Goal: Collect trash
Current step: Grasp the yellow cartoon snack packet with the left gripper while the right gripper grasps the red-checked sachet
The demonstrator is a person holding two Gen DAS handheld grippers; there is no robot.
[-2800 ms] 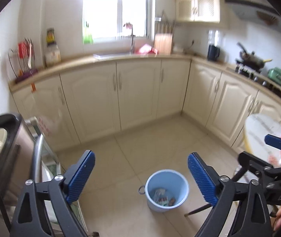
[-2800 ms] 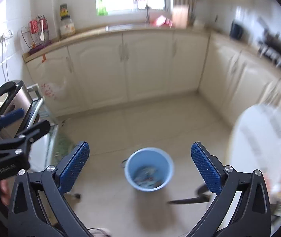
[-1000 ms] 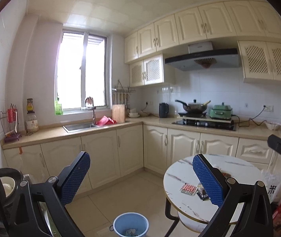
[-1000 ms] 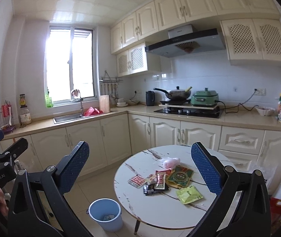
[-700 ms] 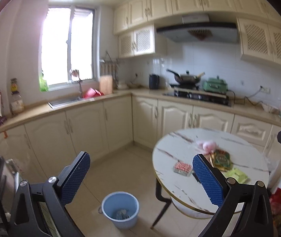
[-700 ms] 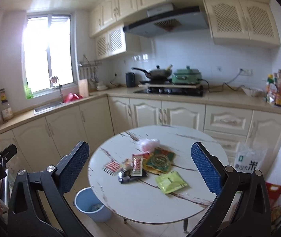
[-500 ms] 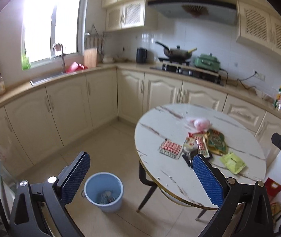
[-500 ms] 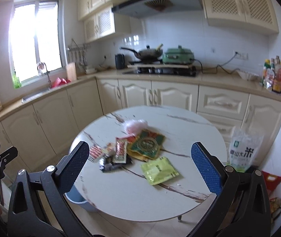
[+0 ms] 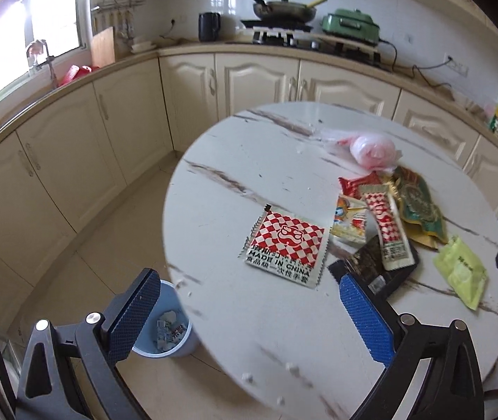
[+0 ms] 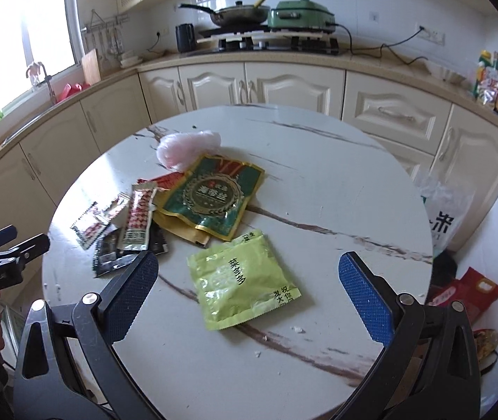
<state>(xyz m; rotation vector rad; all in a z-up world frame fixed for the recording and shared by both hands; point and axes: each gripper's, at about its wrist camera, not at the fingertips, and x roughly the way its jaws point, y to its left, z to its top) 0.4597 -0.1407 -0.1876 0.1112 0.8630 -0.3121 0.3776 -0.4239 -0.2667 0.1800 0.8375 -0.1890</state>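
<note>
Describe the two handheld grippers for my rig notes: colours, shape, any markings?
Both match: black frames with triangular cut-outs and silver screws. Each finger ends in a blue, fine-textured rectangular pad. The left gripper, seen side-on from the right wrist camera, carries small white lettering too blurred to read. The right gripper shows the same build. No cables or sleeves are visible.

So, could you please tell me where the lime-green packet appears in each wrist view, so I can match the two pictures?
Left wrist view: the lime-green packet lies at the far right, near the table's right edge, right of the black wrapper.
Right wrist view: it sits at centre, between the open jaws.
Shared landmark: the dark green and gold pouch, just beyond the packet in both views.
</note>
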